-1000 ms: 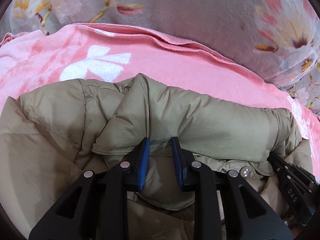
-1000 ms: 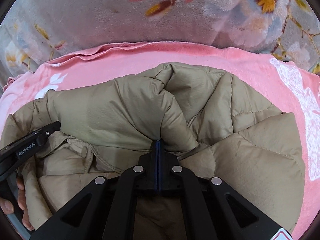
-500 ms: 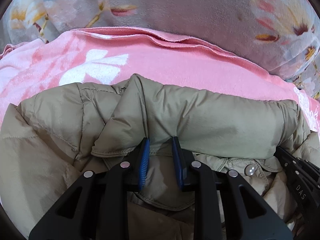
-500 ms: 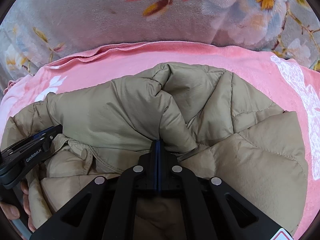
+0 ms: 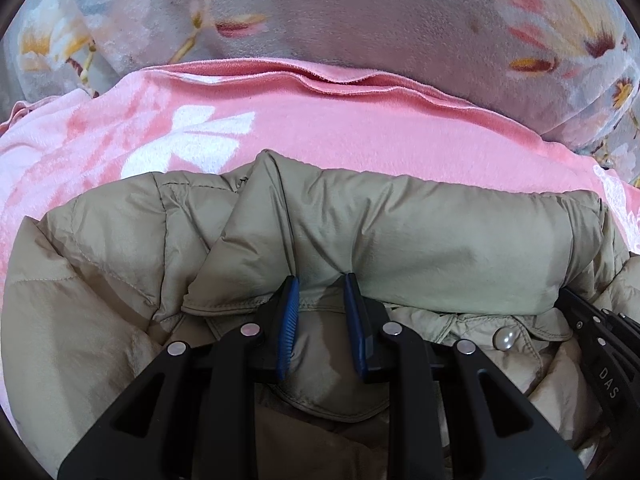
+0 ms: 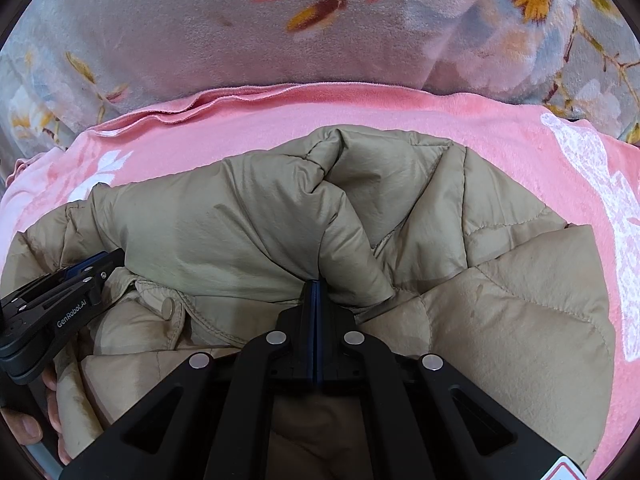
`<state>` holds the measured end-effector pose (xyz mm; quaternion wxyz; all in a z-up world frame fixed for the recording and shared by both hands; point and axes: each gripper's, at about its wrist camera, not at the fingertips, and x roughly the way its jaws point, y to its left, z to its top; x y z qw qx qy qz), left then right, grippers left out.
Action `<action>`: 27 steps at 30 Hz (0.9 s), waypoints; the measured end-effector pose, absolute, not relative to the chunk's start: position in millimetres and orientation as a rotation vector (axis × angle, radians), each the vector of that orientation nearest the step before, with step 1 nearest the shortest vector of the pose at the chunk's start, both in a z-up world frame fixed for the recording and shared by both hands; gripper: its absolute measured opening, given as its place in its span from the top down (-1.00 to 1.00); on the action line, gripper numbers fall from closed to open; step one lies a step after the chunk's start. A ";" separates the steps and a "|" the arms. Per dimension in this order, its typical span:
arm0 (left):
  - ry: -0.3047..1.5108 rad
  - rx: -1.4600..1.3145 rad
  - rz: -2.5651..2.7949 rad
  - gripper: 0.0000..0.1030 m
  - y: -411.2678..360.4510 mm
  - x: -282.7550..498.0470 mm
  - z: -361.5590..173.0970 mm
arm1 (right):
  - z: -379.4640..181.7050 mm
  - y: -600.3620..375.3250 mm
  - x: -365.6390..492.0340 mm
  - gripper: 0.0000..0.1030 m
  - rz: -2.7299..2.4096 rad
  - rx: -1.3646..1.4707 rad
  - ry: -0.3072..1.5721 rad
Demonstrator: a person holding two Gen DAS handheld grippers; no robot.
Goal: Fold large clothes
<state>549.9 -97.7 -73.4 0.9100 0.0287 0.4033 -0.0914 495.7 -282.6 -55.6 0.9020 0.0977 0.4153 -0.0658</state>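
Note:
A puffy khaki quilted jacket (image 5: 440, 240) lies bunched on a pink blanket. My left gripper (image 5: 322, 280) has its blue pads a little apart, closed on a thick fold of the jacket near the collar edge. In the right wrist view it shows at the left edge, left gripper (image 6: 92, 264), tips tucked under the same fold. My right gripper (image 6: 316, 284) is shut with pads together, pinching a crease of the jacket (image 6: 240, 232). Its black frame appears at the right edge of the left wrist view, right gripper (image 5: 592, 328). A pearl button (image 5: 505, 338) lies between the two.
The pink blanket (image 5: 360, 128) with white prints spreads beyond the jacket, its edge rumpled. Behind it lies a grey floral plush cover (image 6: 200, 20). A person's fingers (image 6: 24, 428) hold the left gripper's handle at the lower left.
The left gripper has shifted slightly with its fold of jacket, and more of the button placket shows. The right gripper has kept still, pinching the same crease.

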 end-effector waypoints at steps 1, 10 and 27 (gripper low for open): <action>0.831 0.061 -0.188 0.56 -97.5 549.4 -73.3 | -55.6 -282.7 495.8 1.00 -0.136 0.201 0.859; 0.824 0.078 -0.179 0.56 -100.7 548.6 -74.2 | -56.6 -282.3 495.6 1.00 -0.139 0.196 0.858; 0.793 0.127 -0.341 -0.77 6.0 326.7 -7.7 | 19.0 -317.5 235.3 -0.19 0.003 0.345 0.814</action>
